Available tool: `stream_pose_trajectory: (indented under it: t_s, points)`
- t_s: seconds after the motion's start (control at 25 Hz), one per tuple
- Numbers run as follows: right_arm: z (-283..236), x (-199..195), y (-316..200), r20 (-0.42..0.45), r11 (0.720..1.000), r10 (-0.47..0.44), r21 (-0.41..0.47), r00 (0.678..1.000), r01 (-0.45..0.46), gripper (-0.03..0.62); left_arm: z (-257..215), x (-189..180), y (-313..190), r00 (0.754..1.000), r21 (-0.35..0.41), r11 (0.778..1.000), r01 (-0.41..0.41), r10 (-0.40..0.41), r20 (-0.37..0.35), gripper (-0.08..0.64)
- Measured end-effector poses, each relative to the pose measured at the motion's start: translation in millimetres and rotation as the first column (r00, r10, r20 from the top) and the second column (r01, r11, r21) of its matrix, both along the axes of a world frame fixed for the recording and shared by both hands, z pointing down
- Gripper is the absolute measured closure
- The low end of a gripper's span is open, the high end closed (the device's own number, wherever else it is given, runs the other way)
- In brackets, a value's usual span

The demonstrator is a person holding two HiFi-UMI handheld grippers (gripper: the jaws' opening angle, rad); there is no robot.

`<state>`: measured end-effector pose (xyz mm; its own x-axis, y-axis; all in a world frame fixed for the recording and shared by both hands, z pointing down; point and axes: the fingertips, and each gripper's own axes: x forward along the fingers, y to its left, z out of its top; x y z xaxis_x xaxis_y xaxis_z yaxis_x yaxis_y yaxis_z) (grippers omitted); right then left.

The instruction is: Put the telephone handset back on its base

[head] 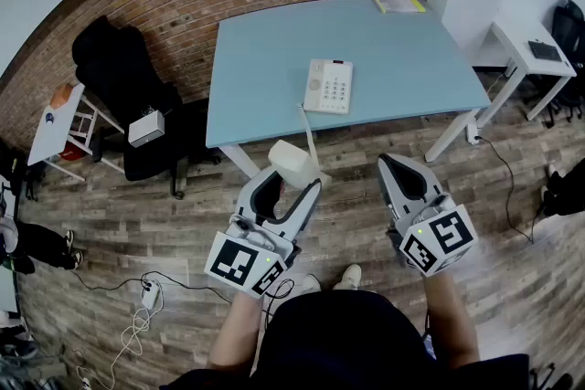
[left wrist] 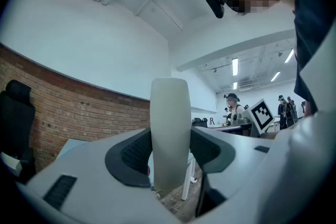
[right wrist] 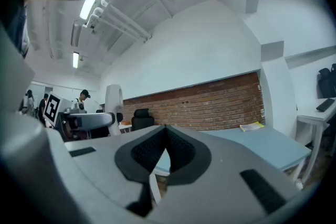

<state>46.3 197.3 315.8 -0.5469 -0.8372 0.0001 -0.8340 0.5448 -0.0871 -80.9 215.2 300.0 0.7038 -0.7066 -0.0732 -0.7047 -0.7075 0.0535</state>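
Left tool clamps handset; right tool (closed, seemingly empty); base only in head view.

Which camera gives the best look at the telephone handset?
The left gripper view: the handset fills the middle, upright, clamped in the left gripper. The head view shows it smaller, from above; the right gripper view, far off at left.

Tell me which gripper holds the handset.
The left gripper: its fingers clamp the handset, while the right gripper is shut on nothing.
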Motion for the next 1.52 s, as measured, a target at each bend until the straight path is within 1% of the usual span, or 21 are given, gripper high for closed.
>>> stream_pose_trajectory:
  t_s: [0.24, 0.48, 1.0, 1.32, 1.52]
  points:
    - [-1.7, 4.4, -6.6, 0.035, 1.0, -0.01, -0.011, 0.999, 0.011, 0.58, -1.5, 4.9, -6.4, 1.0, -0.004, 1.0, 0.003, -0.003, 0.0, 0.328]
    - [5.1, 8.0, -9.9, 0.01, 0.999, -0.032, -0.015, 0.999, 0.033, 0.58, 1.2, 11.0, -11.1, 1.0, -0.012, 1.0, 0.019, -0.019, -0.005, 0.328]
    - [17.0, 37.1, -13.1, 0.025, 0.997, -0.07, -0.036, 0.997, 0.071, 0.58, 6.8, 41.1, -11.5, 0.998, -0.021, 0.998, 0.056, -0.056, 0.013, 0.328]
    - [22.2, 39.9, -17.5, 0.039, 0.995, -0.086, -0.046, 0.995, 0.088, 0.58, 10.2, 40.9, -12.2, 0.996, -0.029, 0.996, 0.082, -0.082, 0.024, 0.328]
    - [24.2, 38.8, -24.1, 0.043, 0.995, -0.091, -0.048, 0.995, 0.093, 0.58, 11.3, 40.7, -18.1, 0.996, -0.029, 0.996, 0.08, -0.079, 0.028, 0.328]
